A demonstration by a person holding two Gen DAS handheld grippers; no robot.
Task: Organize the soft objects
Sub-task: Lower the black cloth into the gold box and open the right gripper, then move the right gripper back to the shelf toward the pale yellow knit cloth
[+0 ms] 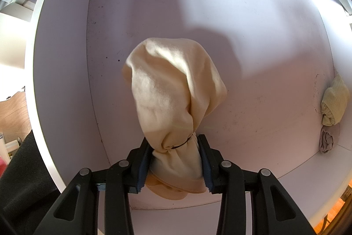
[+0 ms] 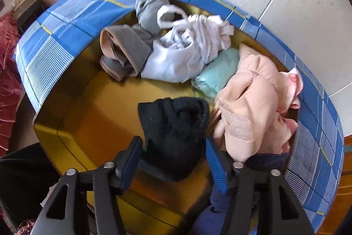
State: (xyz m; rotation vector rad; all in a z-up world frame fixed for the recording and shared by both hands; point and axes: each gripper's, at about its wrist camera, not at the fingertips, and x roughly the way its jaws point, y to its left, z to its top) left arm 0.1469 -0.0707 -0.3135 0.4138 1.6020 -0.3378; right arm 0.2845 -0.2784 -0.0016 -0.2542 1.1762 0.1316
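My left gripper (image 1: 176, 147) points down into a white drawer (image 1: 264, 102) and is shut on a cream cloth bundle (image 1: 176, 85) just below the dark band tied round its neck. The bundle hangs over the drawer floor. In the right wrist view, a black sock (image 2: 173, 124) lies on the gold floor of a blue plaid box (image 2: 66, 21). My right gripper (image 2: 172, 147) straddles the sock with its jaws open, and the blue pads (image 2: 132, 155) stand just off its sides.
A rolled pale yellow sock (image 1: 334, 100) and a rolled grey one (image 1: 327, 140) lie against the drawer's right wall. The box also holds grey stockings (image 2: 127, 50), white cloth (image 2: 187, 52), a mint packet (image 2: 217, 72), pink garments (image 2: 253, 107) and a navy item (image 2: 220, 202).
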